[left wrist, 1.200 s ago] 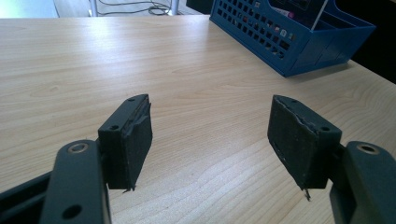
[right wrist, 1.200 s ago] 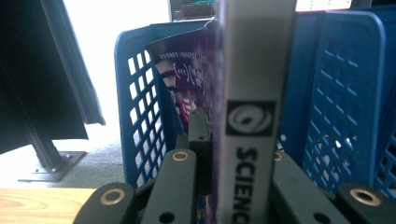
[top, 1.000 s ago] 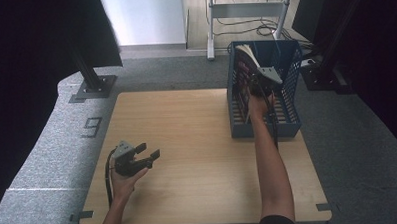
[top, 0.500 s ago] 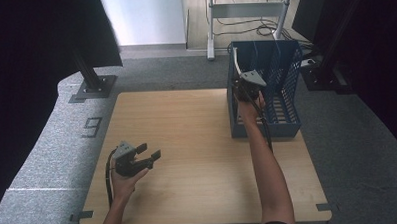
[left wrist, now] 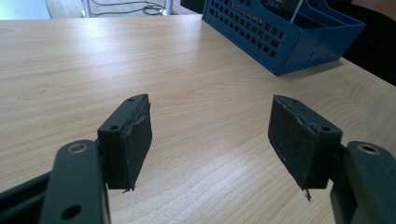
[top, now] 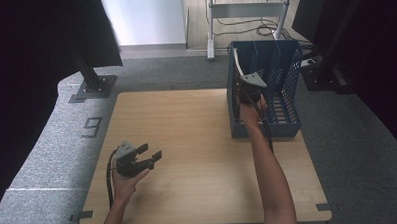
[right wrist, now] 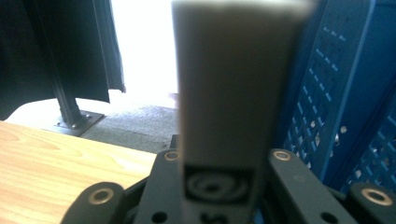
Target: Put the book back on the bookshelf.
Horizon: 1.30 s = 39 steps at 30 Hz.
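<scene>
At the far right of the wooden table (top: 197,142), we are working our right gripper (top: 249,87) over the near left edge of the blue perforated basket (top: 281,96), with our right forearm stretching up from the bottom of the high view. Between its jaws we are clamping a flat pale strip (right wrist: 229,93); in the right gripper view the pale strip is standing upright out of the jaws, with a dark square mark printed low on its face, and the jaws are pressing on it from both sides. Those jaws have just been closing a little on the strip. In the high view the strip (top: 237,60) is showing as a thin light sliver rising from the gripper along the basket's left wall; we cannot tell whether it is touching the wall. Beside it in the right gripper view, the basket (right wrist: 345,93) is standing close on the right.

Near the front left of the table we are holding our left gripper (top: 147,158) just above the wood, pointing toward the right. In the left gripper view its jaws (left wrist: 210,135) are standing wide apart with bare tabletop between the pads, gripping nothing, and the basket (left wrist: 280,37) is lying well away at the far right.
</scene>
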Available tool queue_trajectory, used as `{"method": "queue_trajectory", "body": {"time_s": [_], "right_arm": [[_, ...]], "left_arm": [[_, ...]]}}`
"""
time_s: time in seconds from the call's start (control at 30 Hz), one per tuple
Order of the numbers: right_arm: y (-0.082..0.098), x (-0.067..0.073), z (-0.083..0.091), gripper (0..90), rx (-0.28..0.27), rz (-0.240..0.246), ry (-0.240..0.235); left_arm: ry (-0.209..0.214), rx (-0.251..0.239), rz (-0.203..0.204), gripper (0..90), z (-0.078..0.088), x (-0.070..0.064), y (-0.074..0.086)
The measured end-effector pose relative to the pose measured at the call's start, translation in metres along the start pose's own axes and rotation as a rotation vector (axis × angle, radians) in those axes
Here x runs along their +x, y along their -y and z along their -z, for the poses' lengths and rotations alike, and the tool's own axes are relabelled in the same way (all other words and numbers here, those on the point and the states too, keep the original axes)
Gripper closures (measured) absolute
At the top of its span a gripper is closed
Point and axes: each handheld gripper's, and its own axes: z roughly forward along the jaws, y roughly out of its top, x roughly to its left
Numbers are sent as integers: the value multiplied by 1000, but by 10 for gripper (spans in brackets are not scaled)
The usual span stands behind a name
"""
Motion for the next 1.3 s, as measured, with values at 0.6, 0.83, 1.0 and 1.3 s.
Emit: {"method": "queue_trajectory", "body": {"time_s": [0.6, 0.83, 1.0, 1.3], "right_arm": [[0, -3, -19, 773, -39, -16, 6], [-1, -1, -17, 678, -44, -10, -12], [-4, 2, -13, 584, -42, 3, -30], [-3, 1, -8, 514, -24, 1, -32]], "left_arm": [[-8, -6, 8, 306, 2, 5, 0], [-6, -4, 6, 306, 1, 3, 0], [-4, -2, 4, 305, 1, 3, 0], [1, 2, 1, 305, -1, 1, 0]]}}
